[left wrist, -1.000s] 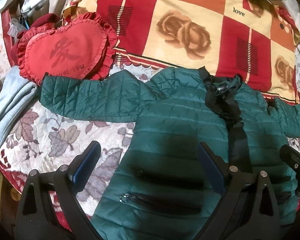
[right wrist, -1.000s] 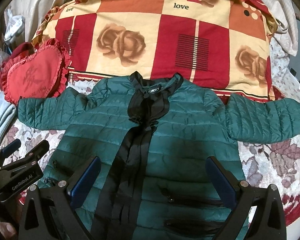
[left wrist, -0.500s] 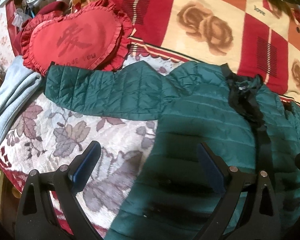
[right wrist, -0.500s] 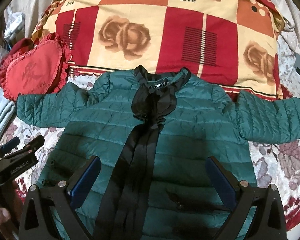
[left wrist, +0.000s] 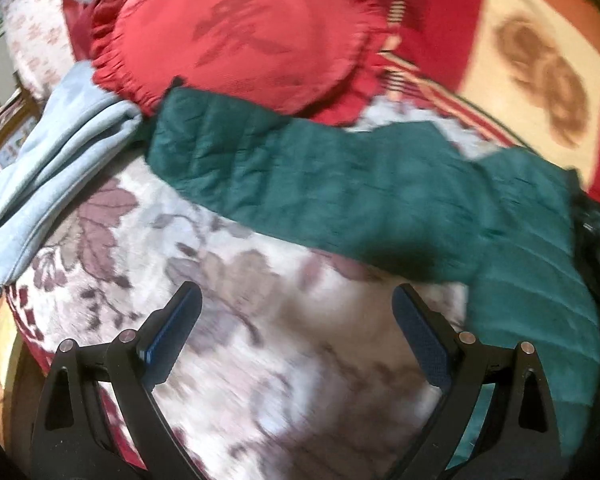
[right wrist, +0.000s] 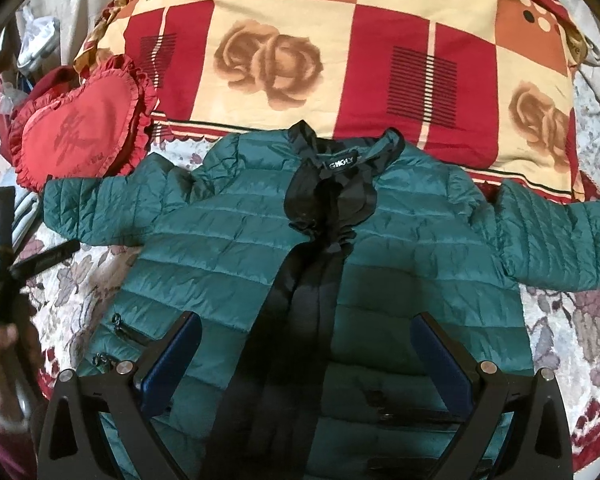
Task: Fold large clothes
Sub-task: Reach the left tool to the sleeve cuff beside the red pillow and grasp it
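A green quilted jacket [right wrist: 400,248] with a black collar and black front band lies face up on the bed, both sleeves spread out sideways. Its left sleeve [left wrist: 300,176] crosses the left wrist view, the cuff near a red cushion. My left gripper [left wrist: 296,320] is open and empty above the flowered bedspread, short of that sleeve. It also shows at the left edge of the right wrist view [right wrist: 8,264], blurred. My right gripper [right wrist: 306,344] is open and empty over the jacket's lower front.
A red heart-shaped cushion [left wrist: 240,40] lies beyond the left cuff. A light blue folded garment [left wrist: 56,168] lies at the bed's left edge. A red and cream checked quilt [right wrist: 340,60] covers the head of the bed. The flowered bedspread [left wrist: 280,360] lies under all.
My left gripper has swung left, off the jacket body and toward the left sleeve; its view is blurred with motion. My right gripper has moved slightly forward over the jacket front.
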{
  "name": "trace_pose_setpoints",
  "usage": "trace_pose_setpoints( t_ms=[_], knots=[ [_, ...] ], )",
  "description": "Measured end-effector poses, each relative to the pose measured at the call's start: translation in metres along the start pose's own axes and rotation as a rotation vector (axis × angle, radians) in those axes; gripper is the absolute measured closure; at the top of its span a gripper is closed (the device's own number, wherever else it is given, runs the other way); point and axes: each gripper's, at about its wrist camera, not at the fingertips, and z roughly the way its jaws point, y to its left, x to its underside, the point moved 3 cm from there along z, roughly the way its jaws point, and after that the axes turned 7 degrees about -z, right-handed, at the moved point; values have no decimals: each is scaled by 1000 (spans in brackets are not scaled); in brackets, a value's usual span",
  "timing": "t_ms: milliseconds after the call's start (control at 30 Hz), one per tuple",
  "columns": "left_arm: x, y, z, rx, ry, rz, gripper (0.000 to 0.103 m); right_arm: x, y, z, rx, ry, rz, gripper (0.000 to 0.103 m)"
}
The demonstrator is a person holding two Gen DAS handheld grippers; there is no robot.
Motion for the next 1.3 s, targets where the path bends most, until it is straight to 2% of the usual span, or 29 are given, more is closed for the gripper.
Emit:
trace_pose_setpoints(
  t_ms=[267, 500, 633, 733, 867, 967, 1067, 1167, 1300],
  knots=[
    [-33, 42, 39, -38, -13, -86, 7, 2, 2, 7, -8, 9, -7, 0],
    [-56, 76, 58, -64, -92, -130, 7, 6, -3, 15, -43, 38, 29, 0],
    [-69, 91, 72, -117, -124, -121, 7, 5, 4, 16, -53, 48, 6, 0],
    [-78, 98, 86, -168, -125, -111, 7, 4, 12, 15, -52, 49, -26, 0],
    [-87, 105, 104, -168, -115, -116, 7, 4, 17, 13, -78, 46, -25, 0],
    [-92, 102, 116, -197, -120, -80, 7, 4, 18, 11, -78, 48, -25, 0],
    [-97, 99, 132, -197, -101, -64, 7, 5, 18, 12, -73, 61, -29, 0],
    [-101, 103, 145, -181, -74, -94, 7, 6, 17, 15, -73, 78, -22, 0],
    [-104, 99, 152, -174, -91, -95, 7, 6, 14, 18, -72, 86, -10, 0]
  ],
)
